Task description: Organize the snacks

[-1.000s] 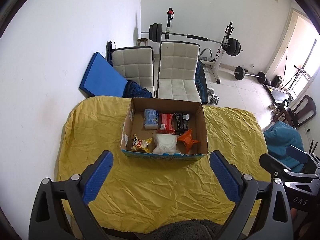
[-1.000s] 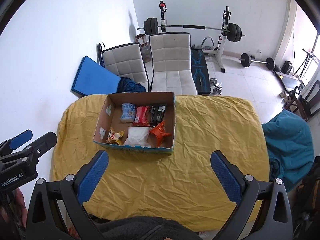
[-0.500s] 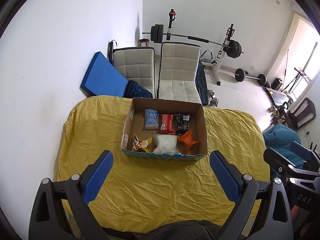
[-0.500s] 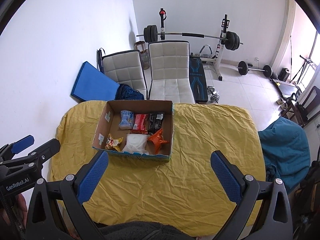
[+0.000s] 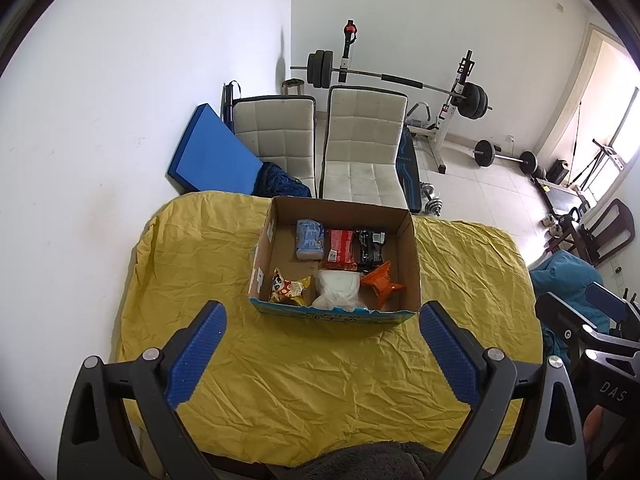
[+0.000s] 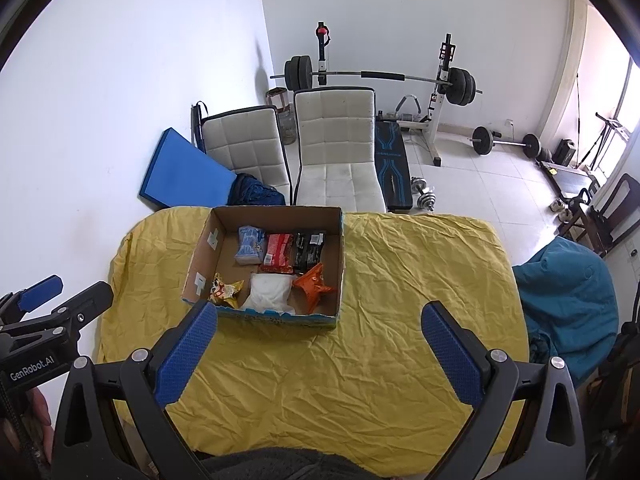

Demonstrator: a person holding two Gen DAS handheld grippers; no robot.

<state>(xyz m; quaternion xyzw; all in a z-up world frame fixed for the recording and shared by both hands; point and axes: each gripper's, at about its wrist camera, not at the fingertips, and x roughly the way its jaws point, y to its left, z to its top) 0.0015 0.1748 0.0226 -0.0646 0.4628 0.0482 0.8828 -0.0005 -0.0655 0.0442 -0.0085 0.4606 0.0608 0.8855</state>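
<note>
A cardboard box [image 5: 408,256] [image 6: 200,256] sits on the yellow-covered table [image 5: 304,380] [image 6: 400,280]. Inside lie a light-blue packet [image 5: 309,239] [image 6: 250,245], a red packet [image 5: 340,249] [image 6: 278,252], a black packet [image 5: 370,246] [image 6: 309,251], a yellow cartoon packet [image 5: 290,289] [image 6: 225,289], a white bag [image 5: 338,289] [image 6: 269,291] and an orange packet [image 5: 380,283] [image 6: 314,286]. My left gripper [image 5: 320,354] hangs open above the table's near edge, holding nothing. My right gripper [image 6: 318,354] is open and empty too, held high over the near edge.
Two white padded chairs [image 5: 362,148] [image 6: 336,148] stand behind the table, with a blue mat [image 5: 212,156] leaning on the wall. A barbell rack [image 5: 456,92] and weights fill the back. A teal beanbag [image 6: 568,296] sits right of the table.
Both grippers have drawn slightly back and up, so the box sits a little farther away. Both stay open and empty.
</note>
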